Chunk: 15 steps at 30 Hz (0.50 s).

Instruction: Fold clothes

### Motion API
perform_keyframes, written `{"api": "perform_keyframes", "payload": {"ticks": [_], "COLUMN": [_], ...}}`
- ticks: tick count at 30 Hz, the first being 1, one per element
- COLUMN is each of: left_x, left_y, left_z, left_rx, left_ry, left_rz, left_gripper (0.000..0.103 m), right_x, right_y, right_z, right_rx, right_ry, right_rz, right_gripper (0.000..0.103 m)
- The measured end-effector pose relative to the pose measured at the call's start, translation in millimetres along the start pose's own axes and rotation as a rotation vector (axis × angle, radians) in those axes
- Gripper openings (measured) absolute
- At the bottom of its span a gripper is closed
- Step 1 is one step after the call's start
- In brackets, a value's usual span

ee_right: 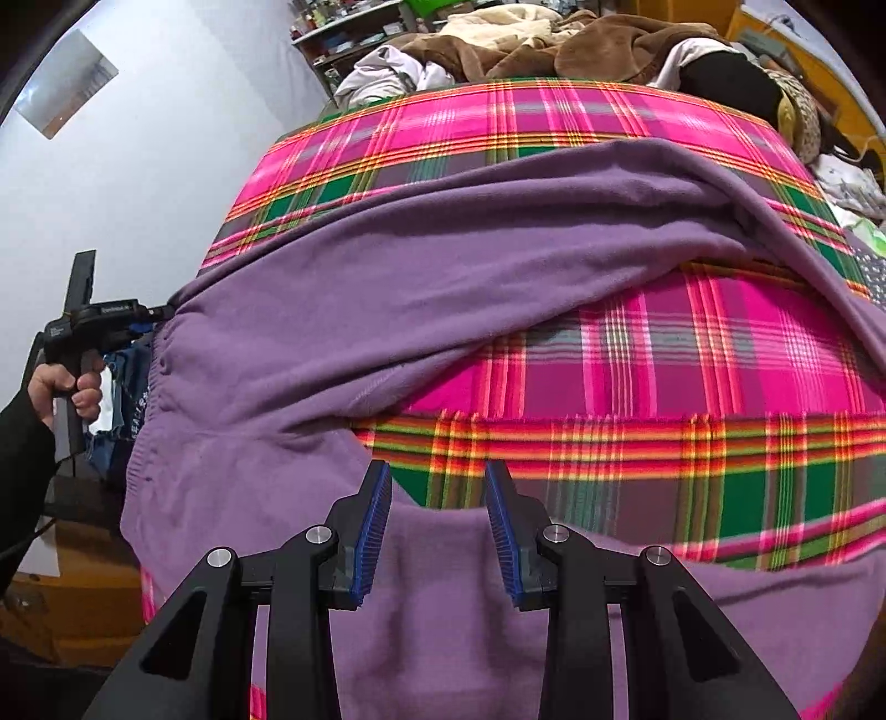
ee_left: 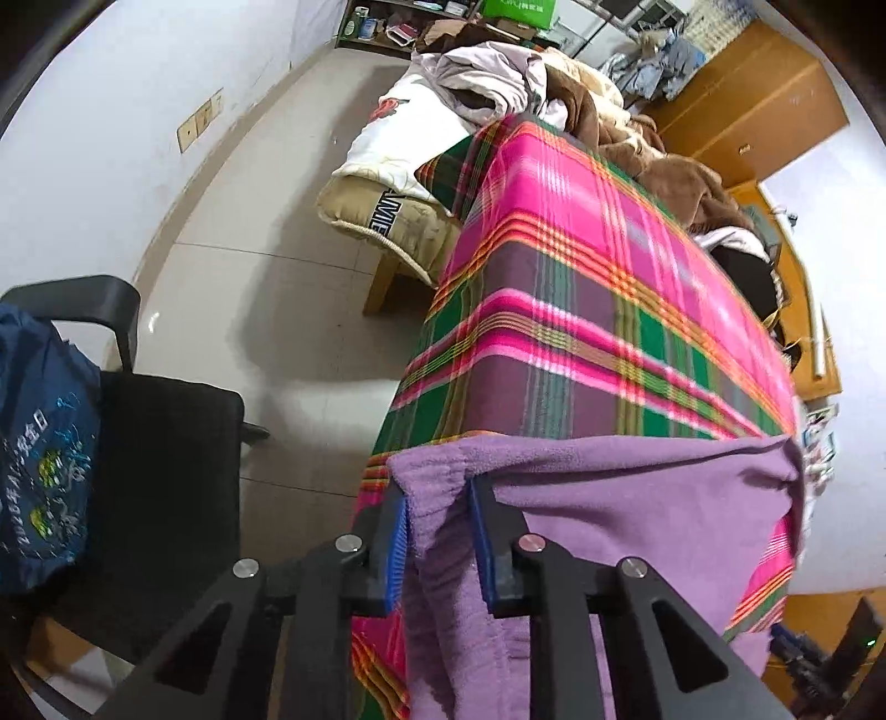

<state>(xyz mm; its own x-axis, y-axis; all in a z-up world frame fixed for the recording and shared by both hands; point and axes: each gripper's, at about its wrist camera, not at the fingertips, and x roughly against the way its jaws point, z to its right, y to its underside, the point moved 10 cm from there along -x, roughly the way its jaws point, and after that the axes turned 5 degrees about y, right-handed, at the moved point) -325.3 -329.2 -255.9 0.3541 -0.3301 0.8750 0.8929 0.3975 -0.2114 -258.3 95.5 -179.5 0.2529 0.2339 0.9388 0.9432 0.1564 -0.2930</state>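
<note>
Bright plaid bedding [ee_right: 637, 354] in pink, green and orange covers the bed where we are working, with a heap of brown and cream blankets [ee_right: 554, 44] at its far end and white tiled floor [ee_left: 288, 288] alongside. Spread across the plaid lies the purple garment [ee_right: 387, 266], soft and fleecy, with a gathered elastic edge at one side (it may be a pair of trousers, though we cannot be sure).

Our left gripper [ee_left: 437, 531] has a bunch of that purple cloth between its blue pads, near the corner of the bed; the fabric fills the gap and seems pinched, so we read it as gripping. In the right wrist view a hand [ee_right: 66, 387] holds that tool at the garment's gathered edge. Our right gripper [ee_right: 437, 520] hovers over the near hem with its jaws apart and the pads clear of the fabric, holding nothing.

We judge the fold to be just starting: one edge taken, the other not yet. Next the right claw needs to close on the near hem so both hands can lift together.

Readable writing is scarce: block letters "ME" on a cushion [ee_left: 382, 216], and Chinese characters on a blue bag [ee_left: 44, 443] on the black chair [ee_left: 166, 471], too blurred to read.
</note>
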Motion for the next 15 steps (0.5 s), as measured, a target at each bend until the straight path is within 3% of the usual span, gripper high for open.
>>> {"api": "perform_keyframes", "payload": {"ticks": [4,8,12,15], "left_x": [14,30,54,56], "left_y": [5,16,54,105], "left_z": [-3,-17,-11,5], "left_rx": [0.030,0.037,0.008,-0.064], "left_ry": [0.048,0.017,0.055,0.076], "left_rz": [-0.007,-0.006,0.009,-0.047], "left_gripper": [0.026,0.026,0.028,0.029], "right_x": [0,-3,-7,-7], "right_y": [8,17,24,28], "right_z": [-8,-24,-44,-56], "right_rx": [0.001,0.017,0.048,0.065], "right_ry": [-0.002,-0.021,-0.039,-0.054], "right_rz": [-0.009,-0.021,-0.036,-0.040], "right_gripper": [0.036,0.036,0.036,0.036]}}
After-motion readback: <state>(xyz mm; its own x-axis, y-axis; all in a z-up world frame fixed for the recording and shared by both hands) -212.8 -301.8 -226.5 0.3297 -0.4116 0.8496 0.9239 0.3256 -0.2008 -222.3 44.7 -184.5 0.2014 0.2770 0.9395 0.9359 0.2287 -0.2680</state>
